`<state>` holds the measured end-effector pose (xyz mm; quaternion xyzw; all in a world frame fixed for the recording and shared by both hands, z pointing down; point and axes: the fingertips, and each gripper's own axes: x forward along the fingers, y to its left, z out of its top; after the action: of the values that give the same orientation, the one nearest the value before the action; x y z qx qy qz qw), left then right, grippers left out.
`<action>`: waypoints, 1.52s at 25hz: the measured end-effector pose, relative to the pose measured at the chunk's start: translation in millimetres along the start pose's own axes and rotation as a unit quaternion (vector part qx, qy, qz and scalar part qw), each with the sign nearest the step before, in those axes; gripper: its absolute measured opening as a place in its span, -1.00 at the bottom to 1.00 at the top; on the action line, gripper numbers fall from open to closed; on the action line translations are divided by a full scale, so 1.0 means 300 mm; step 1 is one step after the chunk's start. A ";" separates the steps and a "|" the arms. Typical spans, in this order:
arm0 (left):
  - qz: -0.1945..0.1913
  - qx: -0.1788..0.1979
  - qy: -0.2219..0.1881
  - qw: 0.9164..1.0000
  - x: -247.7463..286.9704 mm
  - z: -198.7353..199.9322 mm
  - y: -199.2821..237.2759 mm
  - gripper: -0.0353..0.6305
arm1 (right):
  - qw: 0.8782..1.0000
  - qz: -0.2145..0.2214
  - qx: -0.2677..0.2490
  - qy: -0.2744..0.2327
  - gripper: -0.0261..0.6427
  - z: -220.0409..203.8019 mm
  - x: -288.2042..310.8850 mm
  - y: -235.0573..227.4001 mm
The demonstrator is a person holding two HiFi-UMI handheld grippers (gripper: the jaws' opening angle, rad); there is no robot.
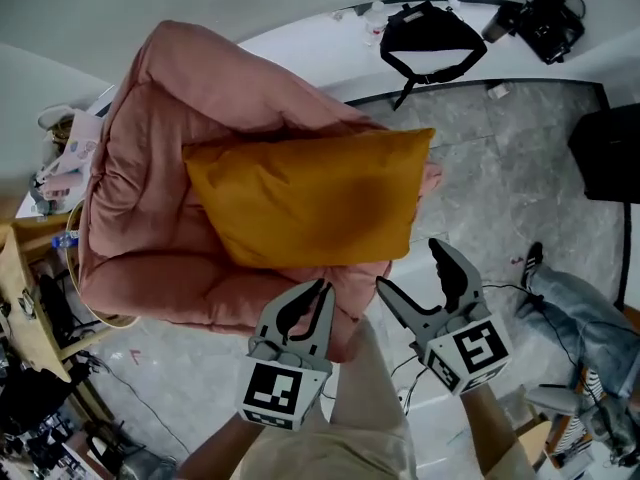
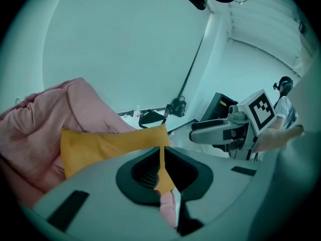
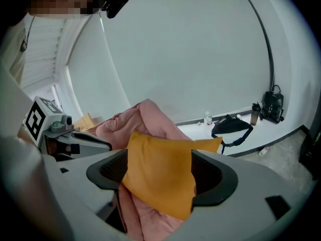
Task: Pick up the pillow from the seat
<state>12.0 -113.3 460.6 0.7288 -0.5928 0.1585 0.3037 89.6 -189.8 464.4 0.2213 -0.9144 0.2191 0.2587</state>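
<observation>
Currently the orange pillow [image 1: 310, 193] lies on the pink seat [image 1: 150, 148]; the left gripper [image 1: 320, 288] hovers near its front edge, jaws closed and empty; the right gripper [image 1: 412, 266] hovers alongside, jaws apart.

- No word, number or brand name is legible in any of my views.
- My left gripper [image 1: 320, 290], at 6 o'clock in the head view, wears a black-and-white square marker [image 1: 273, 390]. It is a pattern of blocks only, with no letters or digits.
- My right gripper [image 1: 411, 265], at 5 o'clock, wears a second block-pattern marker [image 1: 472, 351], and it has no lettering either.
- The shelf clutter [image 1: 62, 163] at 9 o'clock is too small to read.
</observation>
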 end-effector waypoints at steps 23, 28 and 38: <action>0.031 -0.033 0.048 0.998 0.317 -0.158 0.070 -0.62 | 0.998 0.016 -0.036 0.044 0.82 -0.226 0.342 -0.324; 0.037 -0.050 0.060 0.996 0.329 -0.158 0.049 -0.62 | 0.997 0.024 -0.048 0.055 0.82 -0.250 0.382 -0.365; 0.034 -0.031 0.062 0.997 0.381 -0.237 0.078 -0.58 | 0.996 0.022 -0.057 0.060 0.82 -0.280 0.486 -0.426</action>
<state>27.0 -158.9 588.4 0.6874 -0.6018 0.1947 0.3570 75.4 -291.9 648.6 0.1726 -0.9129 0.1856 0.3200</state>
